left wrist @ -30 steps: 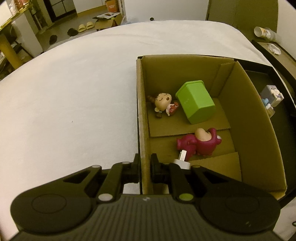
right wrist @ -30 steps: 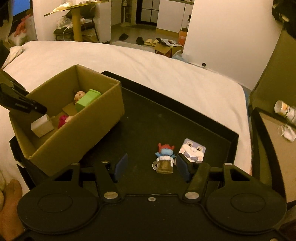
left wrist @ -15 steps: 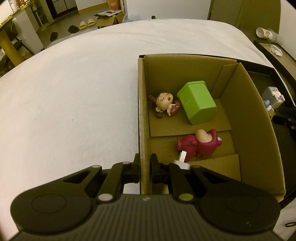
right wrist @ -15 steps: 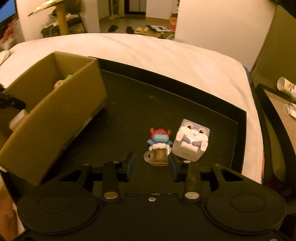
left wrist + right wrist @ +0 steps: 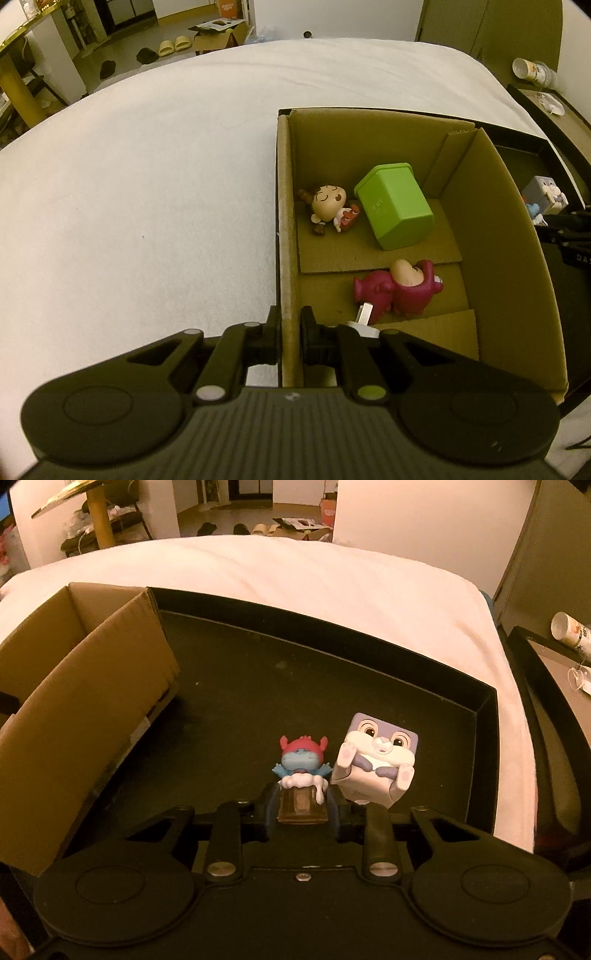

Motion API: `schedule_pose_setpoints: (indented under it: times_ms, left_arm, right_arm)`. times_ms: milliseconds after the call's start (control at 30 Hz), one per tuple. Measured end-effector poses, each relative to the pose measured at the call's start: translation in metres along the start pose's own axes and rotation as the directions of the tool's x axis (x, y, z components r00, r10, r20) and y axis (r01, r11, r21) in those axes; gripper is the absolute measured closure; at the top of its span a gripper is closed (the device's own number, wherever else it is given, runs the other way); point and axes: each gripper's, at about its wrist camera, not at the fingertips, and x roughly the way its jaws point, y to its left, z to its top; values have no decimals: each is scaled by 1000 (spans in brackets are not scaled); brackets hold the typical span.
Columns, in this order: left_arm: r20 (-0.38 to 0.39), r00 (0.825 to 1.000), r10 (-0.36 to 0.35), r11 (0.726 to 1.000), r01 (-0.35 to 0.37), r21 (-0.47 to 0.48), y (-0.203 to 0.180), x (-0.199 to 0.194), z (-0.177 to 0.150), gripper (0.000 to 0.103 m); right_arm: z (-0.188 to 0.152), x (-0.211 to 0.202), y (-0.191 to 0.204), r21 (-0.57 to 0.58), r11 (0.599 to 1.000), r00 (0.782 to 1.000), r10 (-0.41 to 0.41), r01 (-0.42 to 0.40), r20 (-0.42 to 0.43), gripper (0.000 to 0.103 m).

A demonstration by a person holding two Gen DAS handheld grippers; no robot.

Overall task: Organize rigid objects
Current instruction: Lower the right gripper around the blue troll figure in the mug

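Observation:
My left gripper (image 5: 290,328) is shut on the near left wall of the cardboard box (image 5: 286,221). Inside the box lie a green block (image 5: 395,210), a brown-haired doll (image 5: 327,208), a magenta figure (image 5: 399,290) and a small white piece (image 5: 364,317). In the right wrist view my right gripper (image 5: 302,806) is shut on the brown mug base of a small blue figure with a red cap (image 5: 301,771). Touching its right side, a cube-shaped rabbit toy (image 5: 376,760) leans on the black tray (image 5: 332,657).
The box (image 5: 74,716) stands at the tray's left end. The tray lies on a white bed (image 5: 129,203). A side table with a paper cup (image 5: 570,629) is at the right. Shoes and clutter lie on the far floor.
My right gripper came down and forward over the blue figure and its jaws closed on the mug base. The left gripper kept its hold on the box wall.

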Motion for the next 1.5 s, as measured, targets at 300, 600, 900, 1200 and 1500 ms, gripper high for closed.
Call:
schedule_pose_setpoints:
  times_ms: [300, 600, 900, 1200, 1500]
  left_arm:
    - [-1, 1000, 2, 1000, -2, -6, -1, -1, 1, 94]
    - [2, 1000, -2, 1000, 2, -9, 2, -3, 0, 94]
    - [2, 1000, -3, 1000, 3, -7, 3, -4, 0, 94]
    - [2, 1000, -3, 1000, 3, -7, 3, -3, 0, 94]
    - [2, 1000, -4, 1000, 4, -9, 2, -3, 1, 94]
  right_arm:
    - [-11, -12, 7, -23, 999, 998, 21, -22, -60, 76]
    - [-23, -23, 11, -6, 999, 994, 37, -38, -105, 76]
    - [-27, -27, 12, 57, 998, 984, 35, -26, -172, 76]
    - [-21, -27, 5, 166, 985, 979, 83, -52, -184, 74]
    - [0, -22, -9, 220, 974, 983, 90, -54, -158, 49]
